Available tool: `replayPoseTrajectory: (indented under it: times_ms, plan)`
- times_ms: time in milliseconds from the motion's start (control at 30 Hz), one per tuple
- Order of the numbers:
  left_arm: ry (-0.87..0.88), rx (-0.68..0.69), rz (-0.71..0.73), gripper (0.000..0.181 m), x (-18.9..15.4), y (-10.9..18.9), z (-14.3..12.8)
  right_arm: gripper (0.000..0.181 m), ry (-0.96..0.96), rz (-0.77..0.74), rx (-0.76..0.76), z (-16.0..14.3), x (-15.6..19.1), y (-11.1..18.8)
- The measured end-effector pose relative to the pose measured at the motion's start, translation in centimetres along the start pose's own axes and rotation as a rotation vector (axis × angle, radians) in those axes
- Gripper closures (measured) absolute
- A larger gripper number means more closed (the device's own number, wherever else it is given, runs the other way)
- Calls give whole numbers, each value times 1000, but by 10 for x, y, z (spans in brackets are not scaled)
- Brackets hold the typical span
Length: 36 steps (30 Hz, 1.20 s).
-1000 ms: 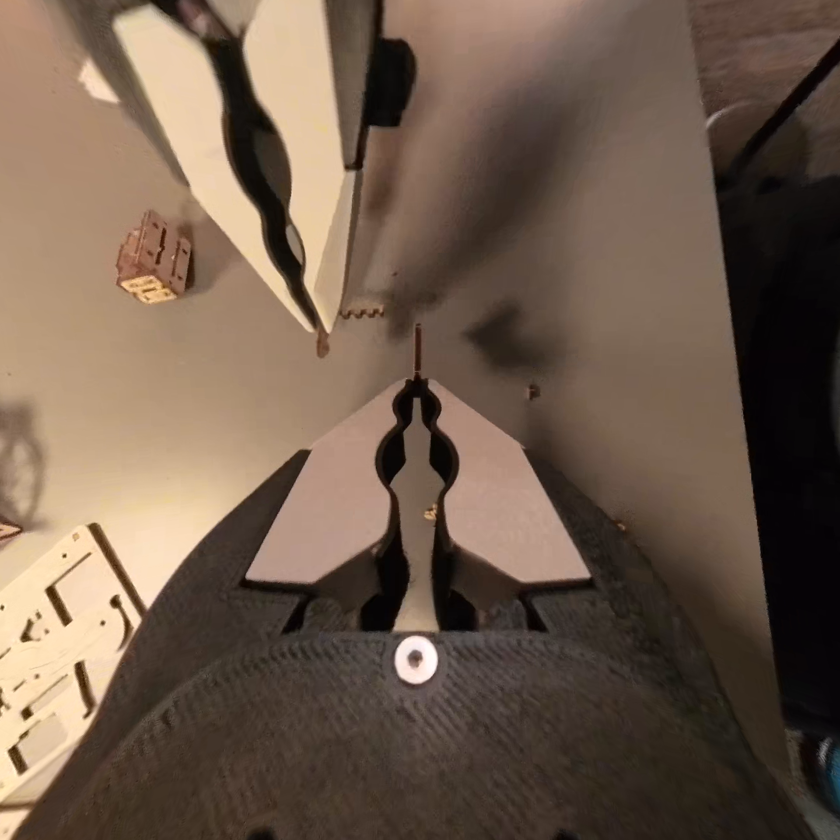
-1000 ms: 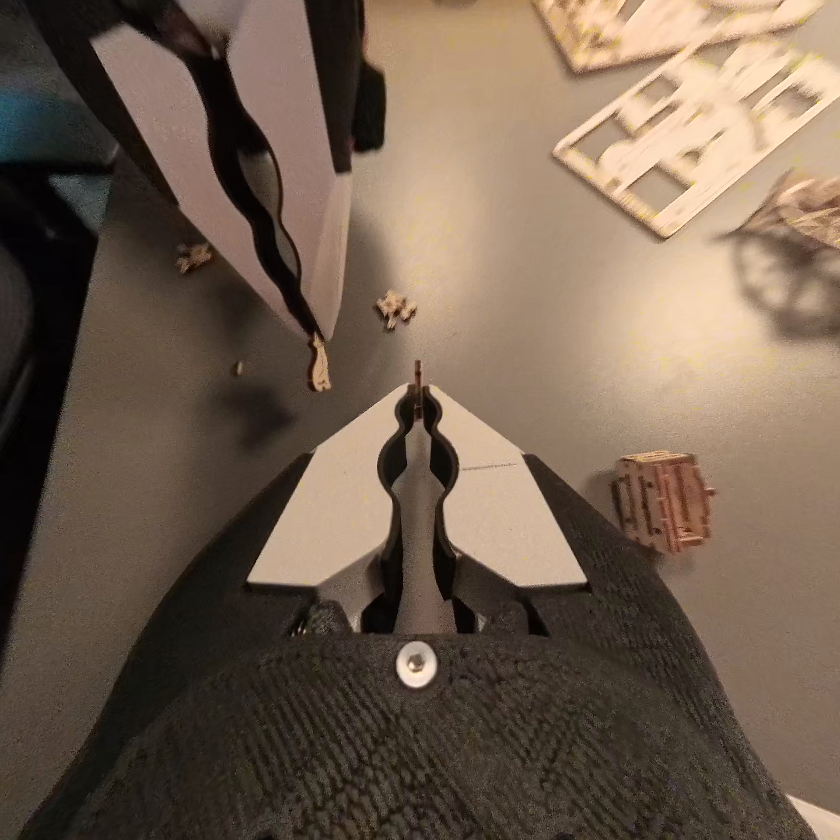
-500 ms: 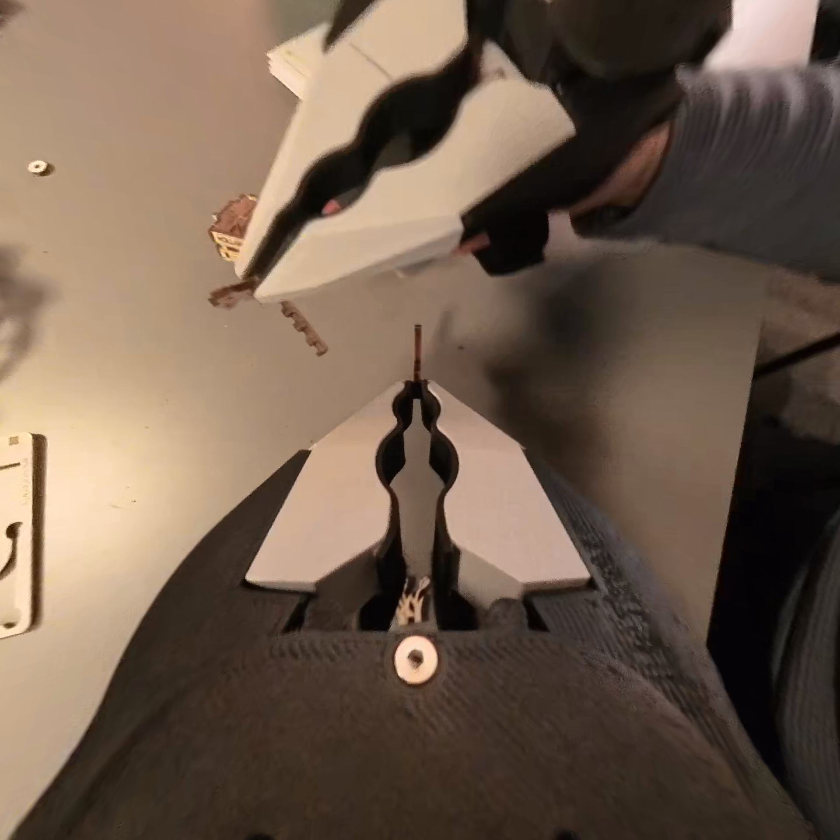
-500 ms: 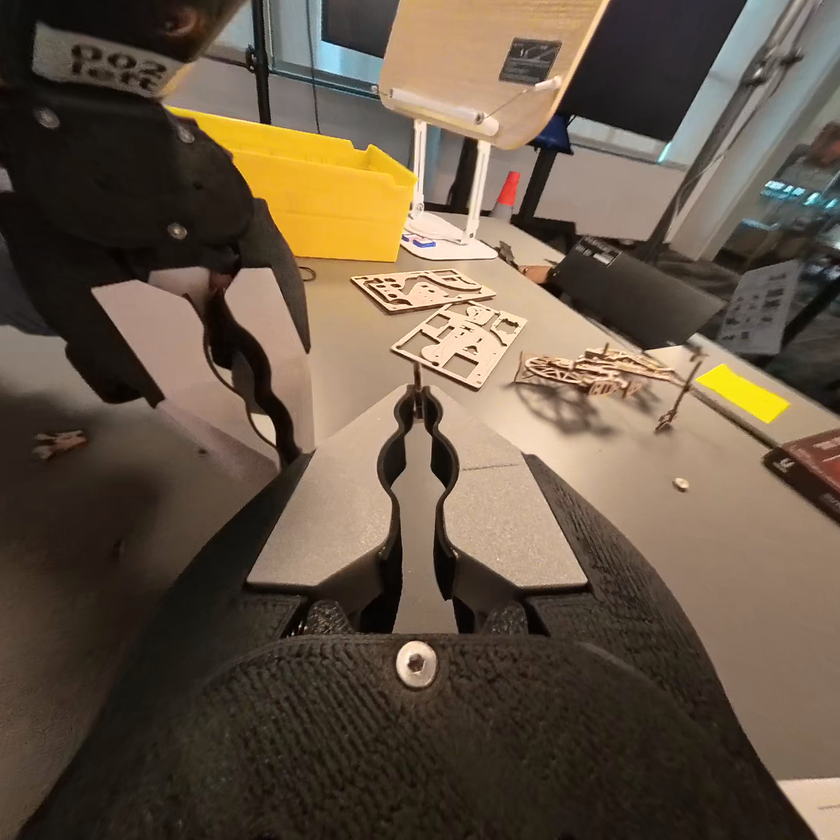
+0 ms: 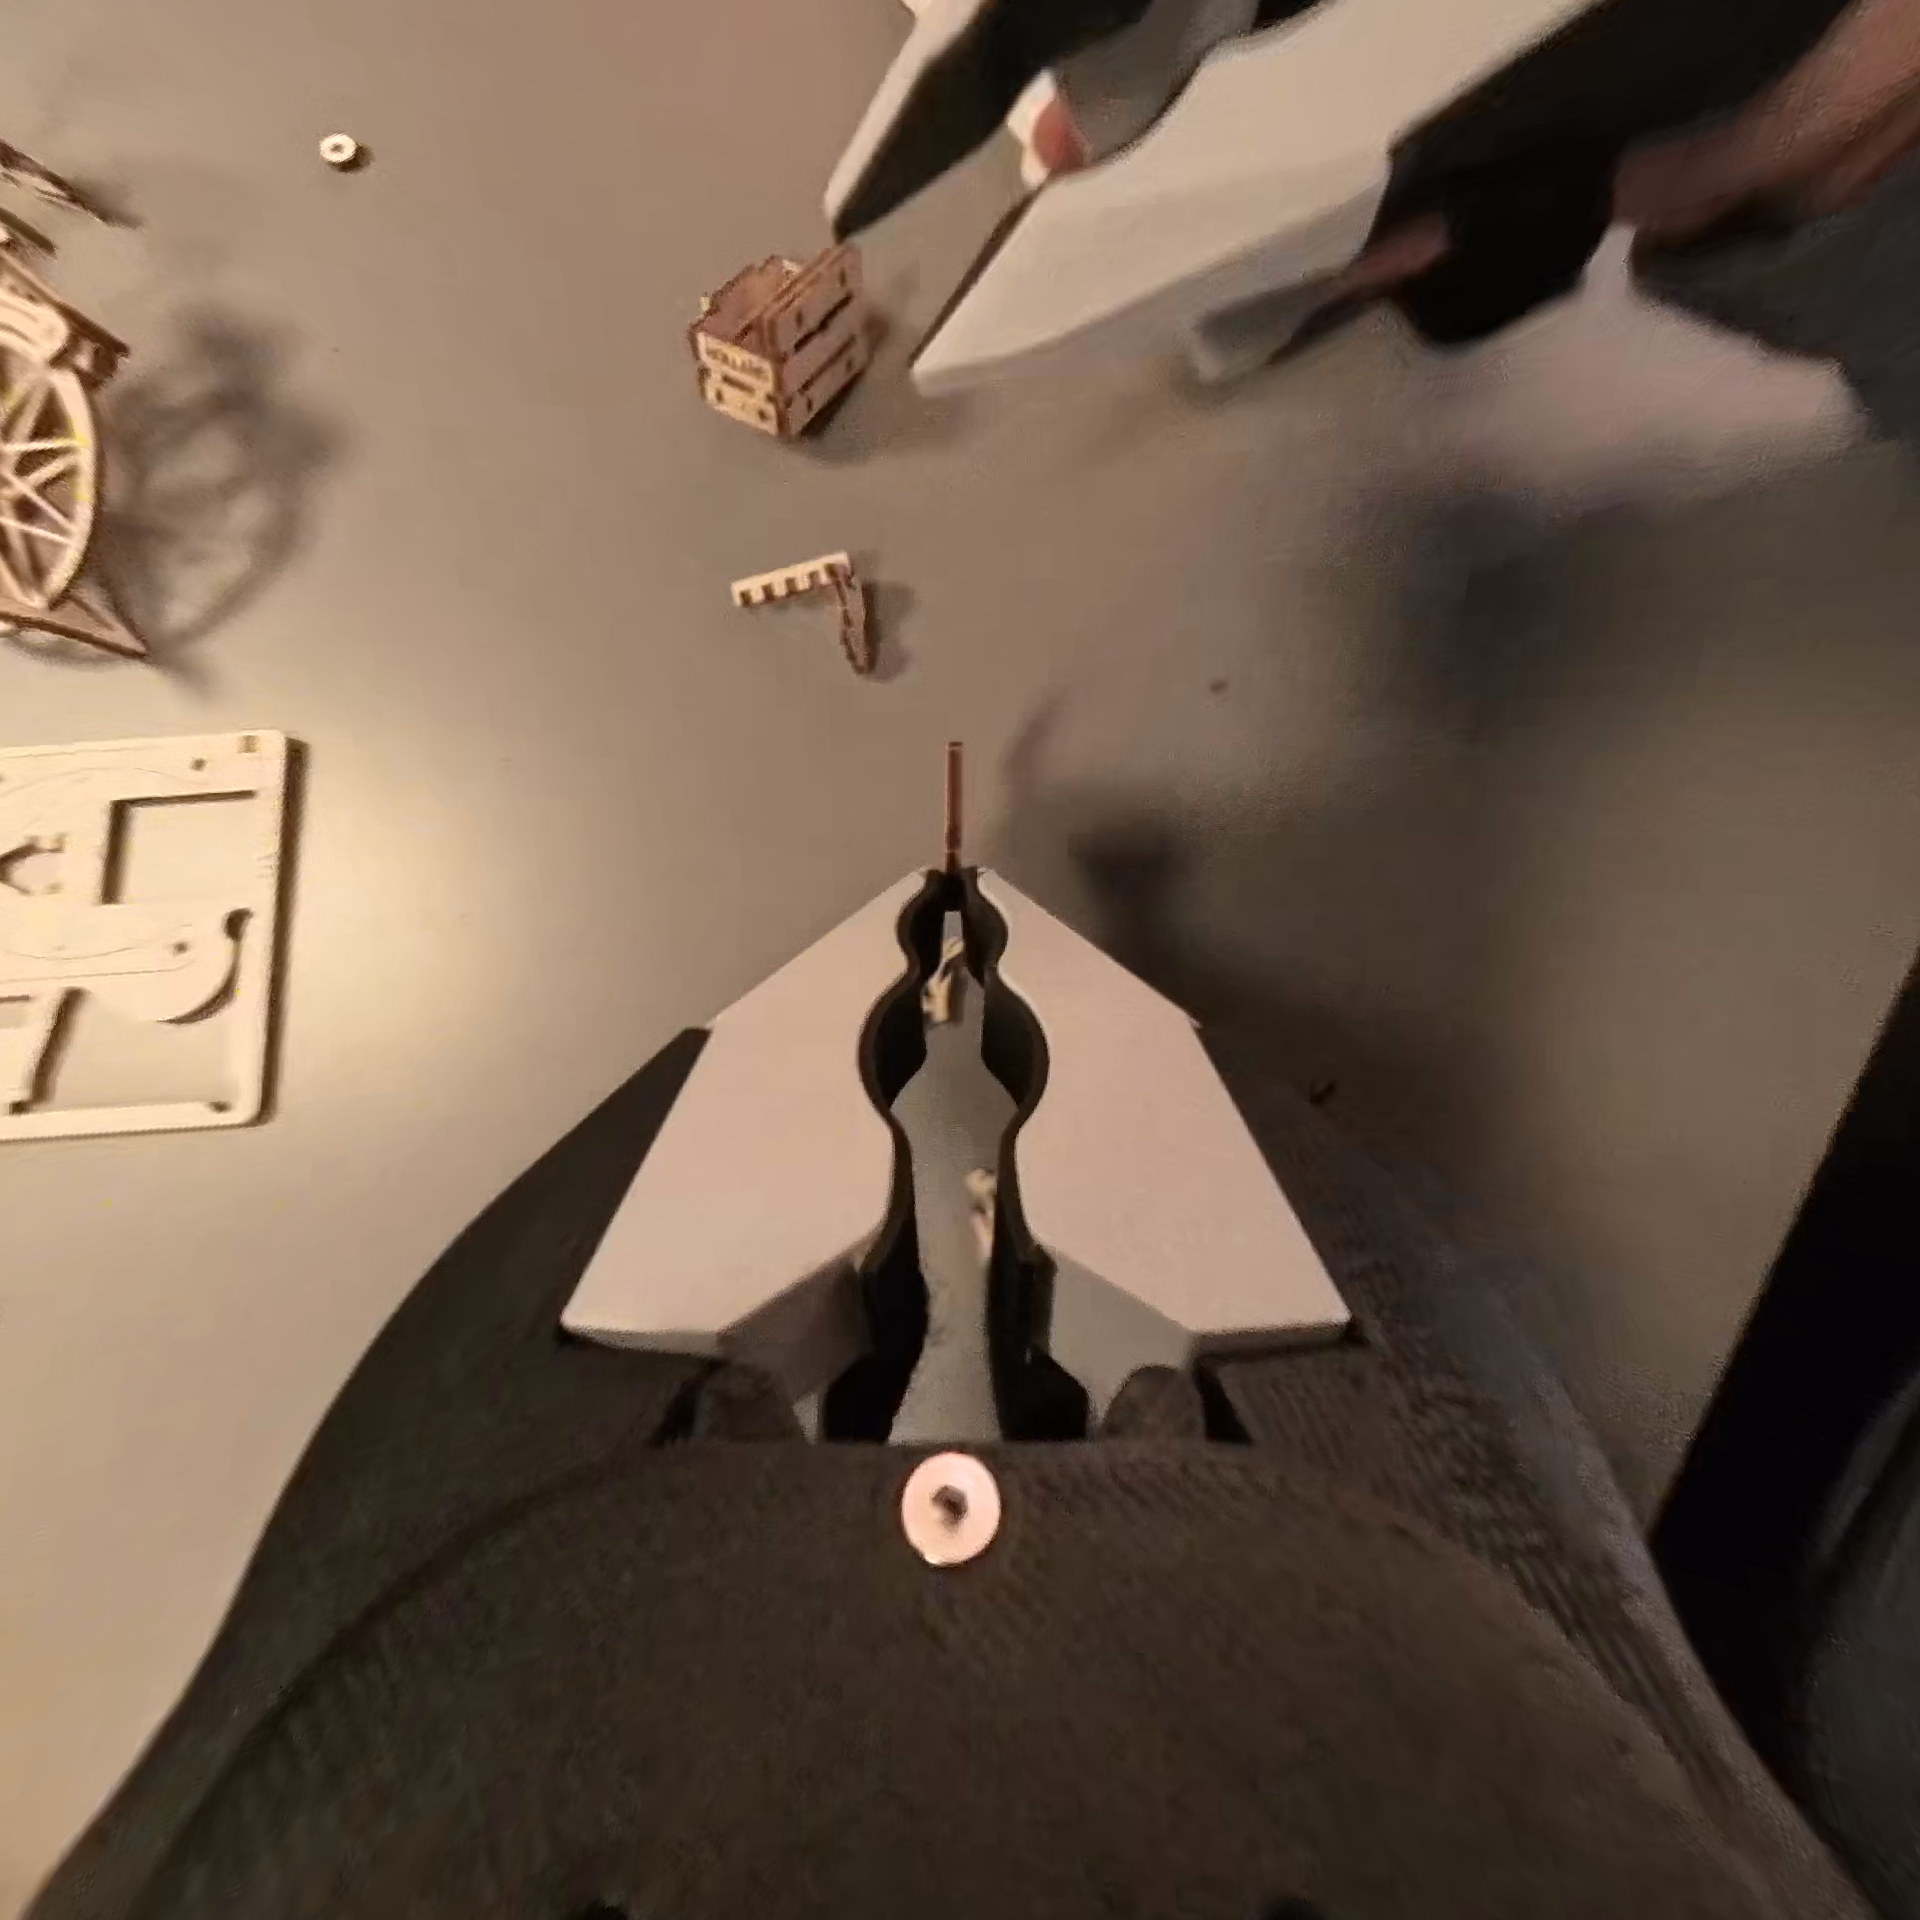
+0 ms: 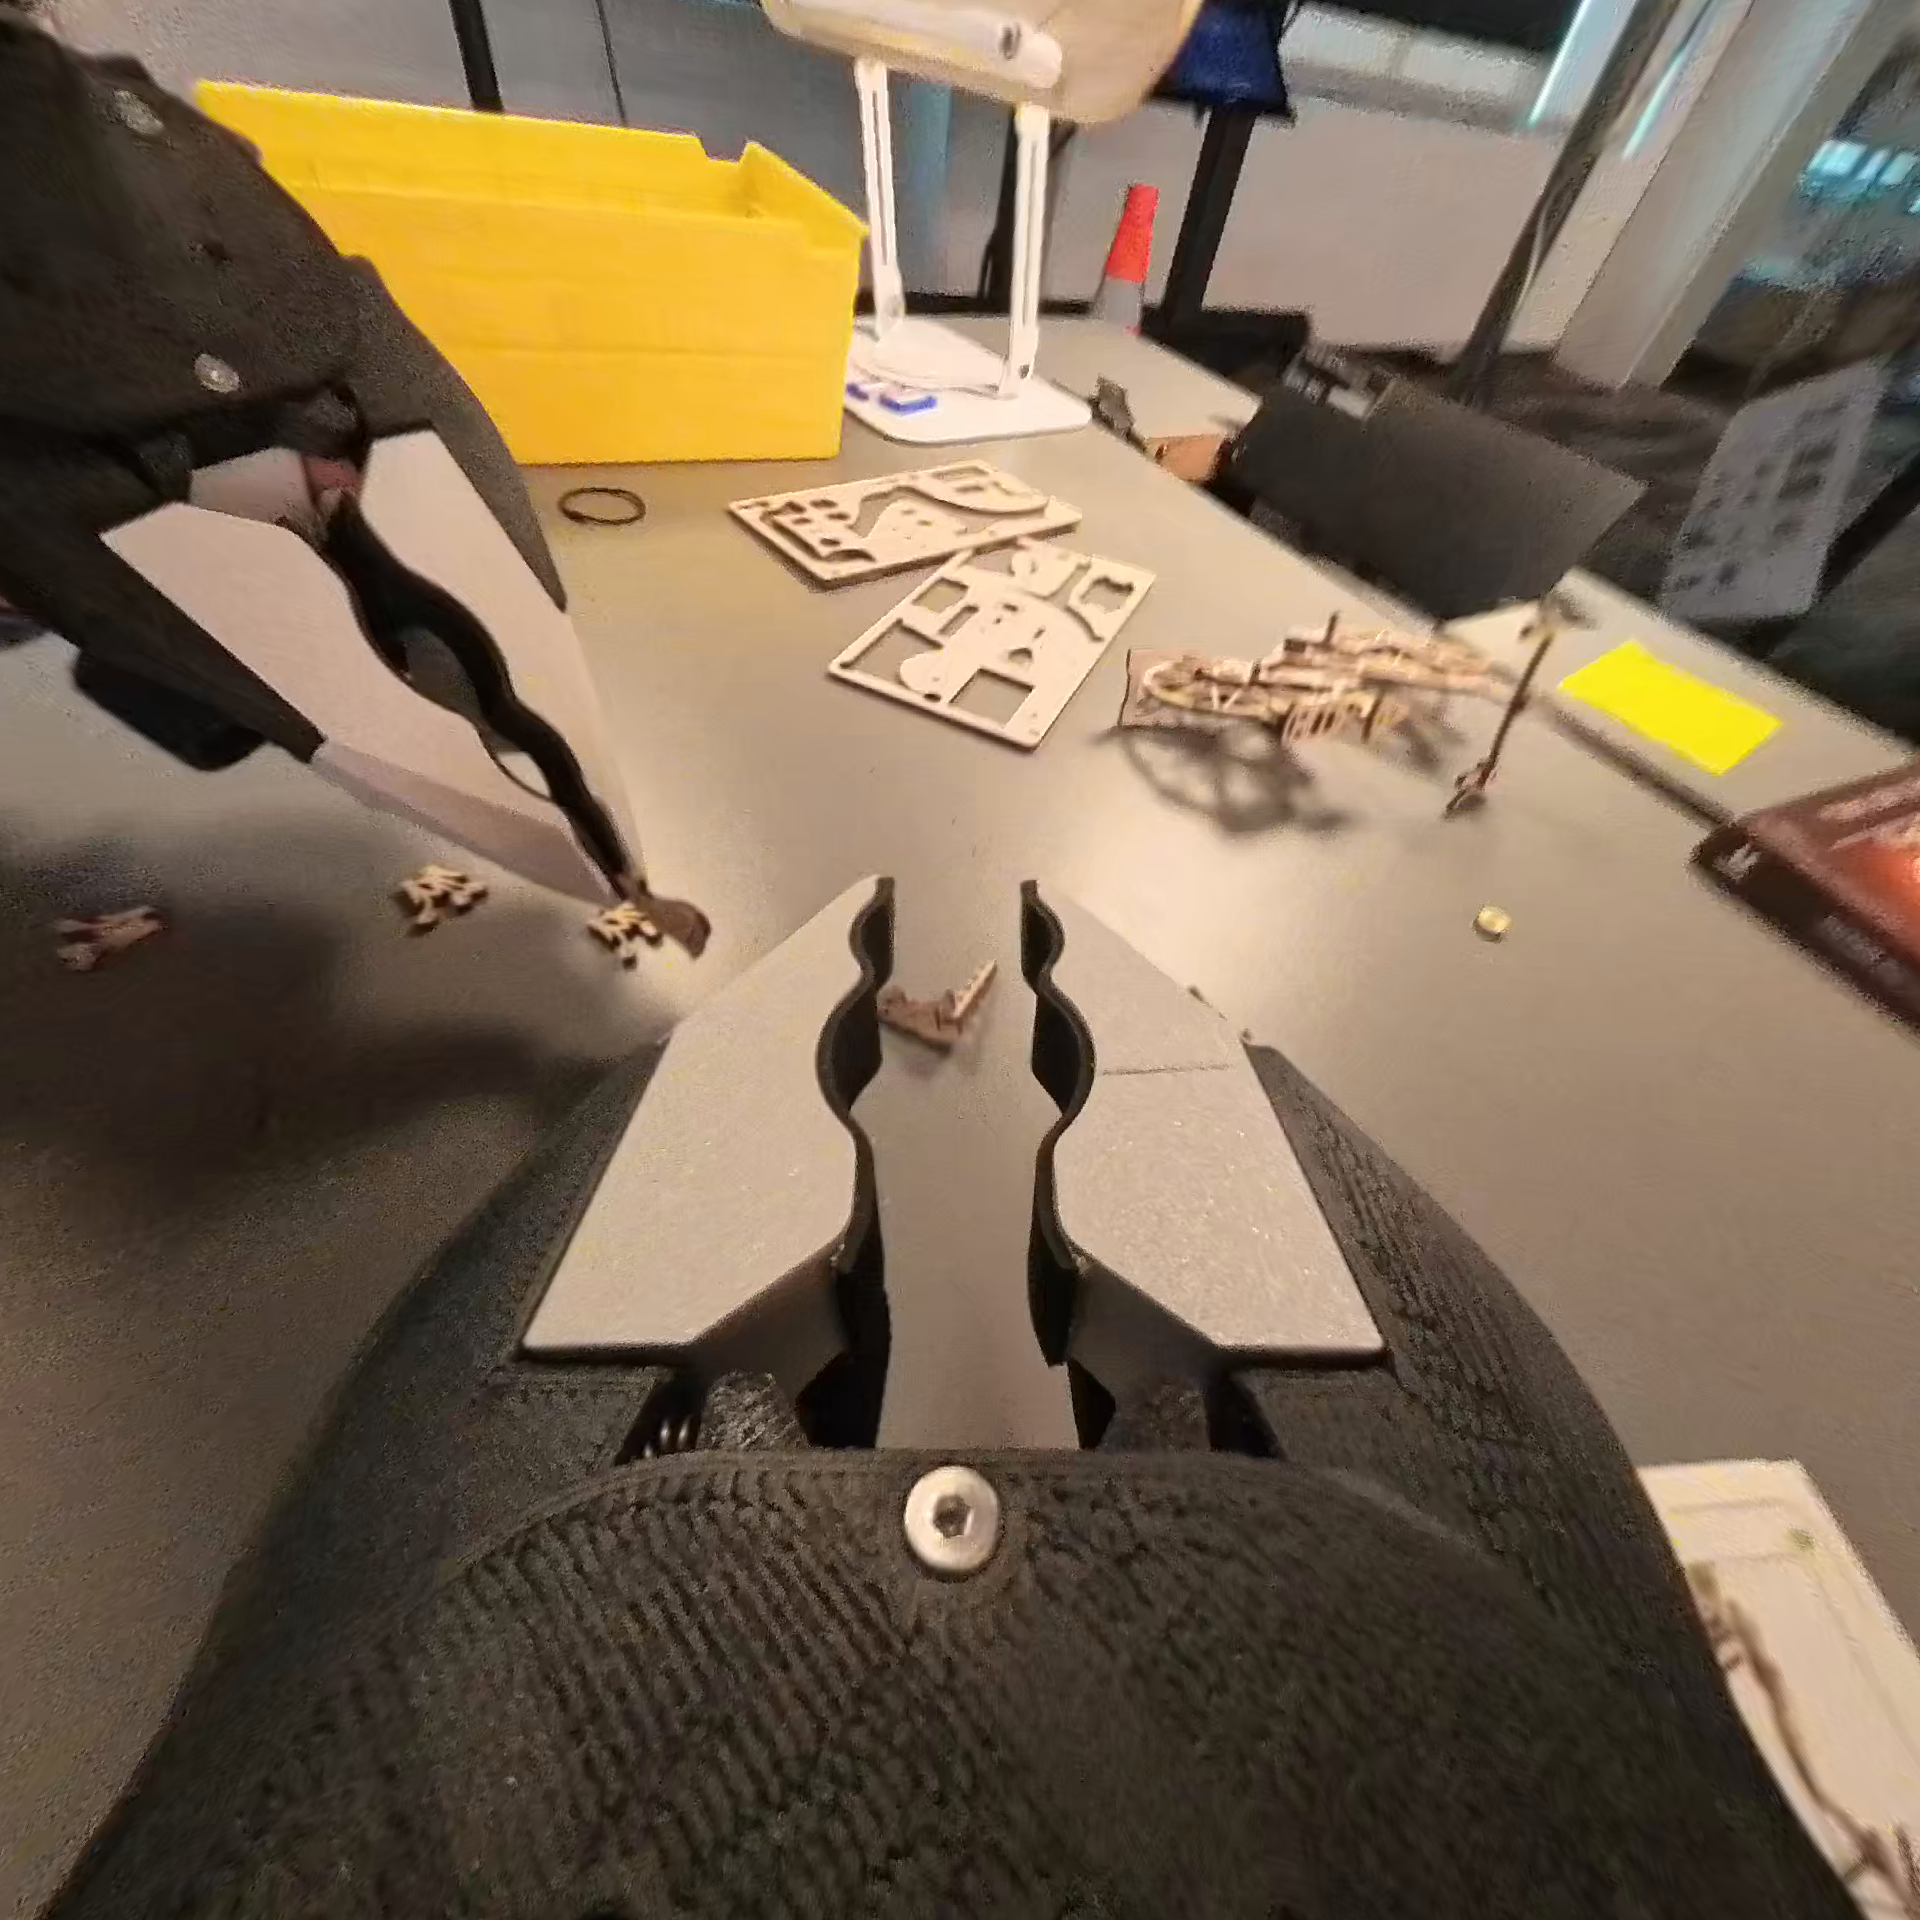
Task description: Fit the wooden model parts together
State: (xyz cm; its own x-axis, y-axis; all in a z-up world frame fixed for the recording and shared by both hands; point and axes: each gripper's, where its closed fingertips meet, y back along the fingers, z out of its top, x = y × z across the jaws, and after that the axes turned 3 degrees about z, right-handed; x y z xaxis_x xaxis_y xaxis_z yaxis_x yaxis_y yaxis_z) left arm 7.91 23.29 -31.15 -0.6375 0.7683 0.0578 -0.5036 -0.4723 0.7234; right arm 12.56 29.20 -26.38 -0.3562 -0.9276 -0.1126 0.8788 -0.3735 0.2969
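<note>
In the left wrist view my left gripper (image 5: 953,873) is shut on a thin brown wooden piece (image 5: 953,800) that sticks out past the tips. In the right wrist view this gripper (image 6: 623,883) hangs low over the table, with the piece (image 6: 681,923) at its tip. My right gripper (image 6: 956,909) is open and grips nothing. A small L-shaped toothed wooden part (image 6: 935,1008) lies on the table between its fingers without touching them. The same part (image 5: 805,592) lies in front of my left gripper. The right gripper's fingers (image 5: 1122,281) are blurred at the top right.
A small wooden crate (image 5: 781,348), a cut-out sheet (image 5: 135,935) and a wheel model (image 5: 42,447) lie on the grey table (image 5: 520,520). Loose bits (image 6: 442,894), two sheets (image 6: 987,644), a yellow bin (image 6: 582,270), a lamp stand (image 6: 966,395) and a washer (image 6: 1491,922) also show. Left tips to right tips: about 9 cm. Both grippers' tips are roughly 20 cm from the wheel model (image 5: 42,447). The right camera catches it too, in the right wrist view (image 6: 1232,699).
My right gripper was shut on a thin wooden piece and has opened, and the piece now lies on the table. My left gripper stays shut on its piece. Both views have swung.
</note>
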Motion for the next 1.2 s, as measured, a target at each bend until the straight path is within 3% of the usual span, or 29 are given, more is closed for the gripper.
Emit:
replayPoseTrajectory:
  times_ms: [67,167,333,433,533,633,867,1067,1200]
  plan:
    - [-41,-6,35,180,11,4,-3,147,-68,18,46,-8,-4,4]
    - [-45,-116,114,180,39,7,10,142,-7,-90,46,-9,-17,11]
    - [-122,-414,302,180,90,16,51,141,119,-435,-199,27,-31,33]
    - [-174,-486,324,180,98,10,62,144,192,-581,-300,39,-20,44]
    - [-240,-568,375,180,96,8,66,148,318,-706,-278,39,-12,50]
    - [-259,-607,333,180,84,10,65,150,411,-813,-242,38,-8,57]
    - [-236,-668,269,180,83,19,65,151,504,-917,-45,21,-22,49]
    - [-94,-711,112,180,79,20,68,153,654,-866,106,10,-13,27]
    - [-83,-752,68,180,78,27,69,153,680,-835,99,11,-8,22]
